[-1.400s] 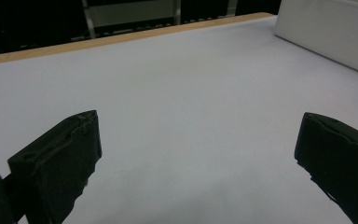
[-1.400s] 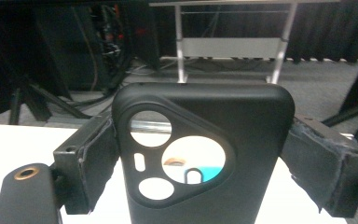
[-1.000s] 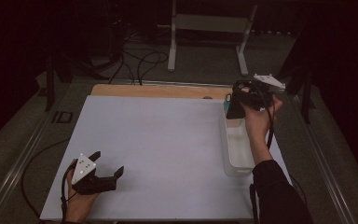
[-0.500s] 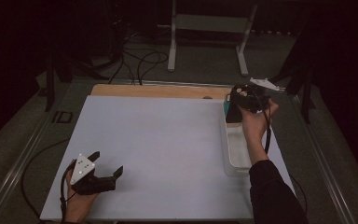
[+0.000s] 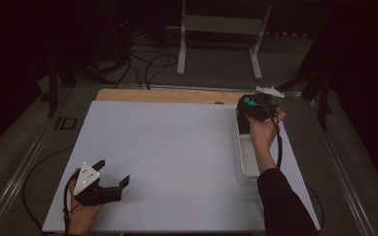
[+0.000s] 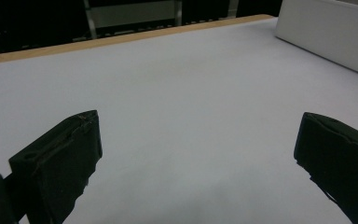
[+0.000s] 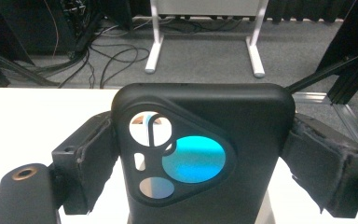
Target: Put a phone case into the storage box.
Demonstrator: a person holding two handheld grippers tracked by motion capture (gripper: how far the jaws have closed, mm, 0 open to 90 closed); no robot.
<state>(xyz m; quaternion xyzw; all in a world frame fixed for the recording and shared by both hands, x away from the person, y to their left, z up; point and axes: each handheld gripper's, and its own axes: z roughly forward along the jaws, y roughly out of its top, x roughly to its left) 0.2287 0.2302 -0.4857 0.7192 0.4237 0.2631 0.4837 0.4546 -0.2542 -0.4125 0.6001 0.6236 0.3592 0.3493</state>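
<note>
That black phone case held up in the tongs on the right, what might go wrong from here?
The right tongs pinch the phone case only by its two side edges, so it may slip or twist and drop. It hangs above the far end of the clear bin, close to the table's back edge, so a drop could miss the bin. The left tongs sit open and far off, unable to help.

Black phone case (image 7: 200, 154), upright, jaw-clamped

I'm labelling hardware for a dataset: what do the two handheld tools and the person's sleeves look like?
Both tools, left and right, are black with two blocky padded jaws, a grey three-cornered plate on top and a trailing black cable. The right arm wears a dark long sleeve.
</note>
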